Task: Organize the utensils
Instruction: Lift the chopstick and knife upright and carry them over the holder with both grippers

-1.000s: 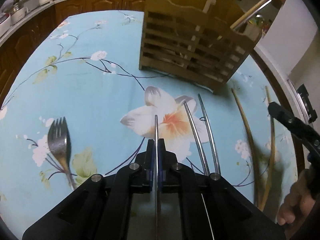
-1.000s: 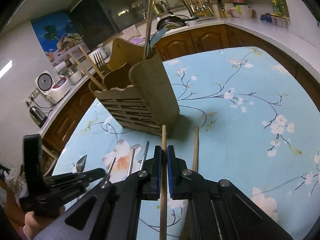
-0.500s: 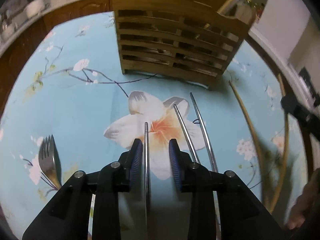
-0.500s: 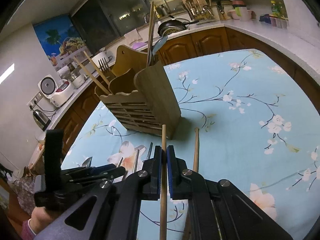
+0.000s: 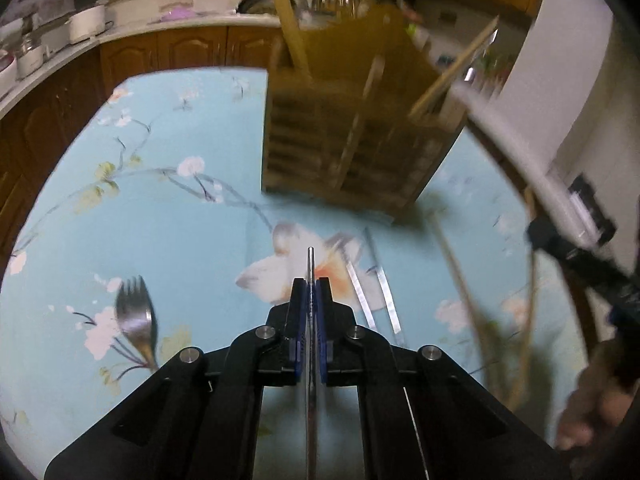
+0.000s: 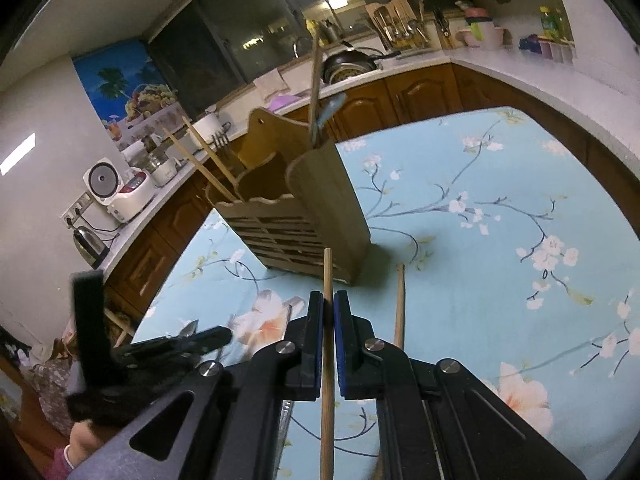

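The tablecloth (image 6: 500, 280) is pale blue, printed with white blossoms on thin dark branches and one large white-and-orange flower. The slatted utensil holder (image 6: 296, 216) and chopstick (image 6: 327, 320) are light-brown wood; the fork (image 5: 134, 320) and metal chopsticks (image 5: 380, 292) are silver. Both black grippers carry blue pads (image 6: 318, 344).

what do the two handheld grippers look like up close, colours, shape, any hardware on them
Both match. The left gripper and the right gripper are matte black angular frames that taper forward to two flat fingers lined with blue pads, with round silver bolt heads on the link arms and cut-out slots in the side plates. Seen from the right wrist view, the left gripper carries an upright black block.
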Available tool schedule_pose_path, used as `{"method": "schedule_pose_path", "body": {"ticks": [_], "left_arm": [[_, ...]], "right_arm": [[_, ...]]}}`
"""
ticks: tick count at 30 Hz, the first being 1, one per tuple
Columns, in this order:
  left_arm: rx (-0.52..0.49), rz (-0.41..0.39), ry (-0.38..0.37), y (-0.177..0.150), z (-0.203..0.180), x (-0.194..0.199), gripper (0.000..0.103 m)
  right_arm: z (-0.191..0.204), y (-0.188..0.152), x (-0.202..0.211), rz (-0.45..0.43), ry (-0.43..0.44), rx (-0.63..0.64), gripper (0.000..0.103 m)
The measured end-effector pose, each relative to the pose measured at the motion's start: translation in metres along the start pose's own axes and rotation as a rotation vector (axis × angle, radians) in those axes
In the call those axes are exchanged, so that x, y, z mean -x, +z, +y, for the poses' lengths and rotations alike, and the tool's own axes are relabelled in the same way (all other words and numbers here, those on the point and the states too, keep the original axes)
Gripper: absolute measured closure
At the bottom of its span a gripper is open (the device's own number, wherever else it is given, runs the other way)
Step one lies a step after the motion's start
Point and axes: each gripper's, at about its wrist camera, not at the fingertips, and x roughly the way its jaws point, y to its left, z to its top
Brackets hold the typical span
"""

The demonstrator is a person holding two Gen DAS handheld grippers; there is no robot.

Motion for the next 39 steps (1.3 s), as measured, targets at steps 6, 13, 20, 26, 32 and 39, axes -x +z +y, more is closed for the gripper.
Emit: {"method": "schedule_pose_path", "body": {"ticks": [6, 13, 20, 26, 32, 39], "left_arm": [[0.004, -0.113, -0.056, 0.012, -0.004, 0.055, 0.099], [0.000, -0.197, -0.093, 0.021, -0.005, 0.097, 0.099], [0.004, -0.248, -0.090, 0.029, -0.003, 0.116, 0.099], [0.016, -0.287, -0.082, 0.040, -0.001, 0.123, 0.099], [0.006, -0.350, -0.056, 0.062, -0.004, 0.130, 0.099], [0.023, -0.463, -0.038, 0.106, -0.003, 0.140, 0.099]], "right_arm": [[0.017, 0.010, 0.020, -0.056, 0.021, 0.029, 0.098], [0.035, 0.025, 0.049, -0.132, 0.043, 0.066, 0.098], [0.048, 0.042, 0.065, -0.189, 0.050, 0.101, 0.098], [0.051, 0.052, 0.069, -0.220, 0.047, 0.110, 0.098], [0.052, 0.065, 0.070, -0.254, 0.037, 0.117, 0.098], [0.057, 0.102, 0.070, -0.344, 0.036, 0.114, 0.098]]}}
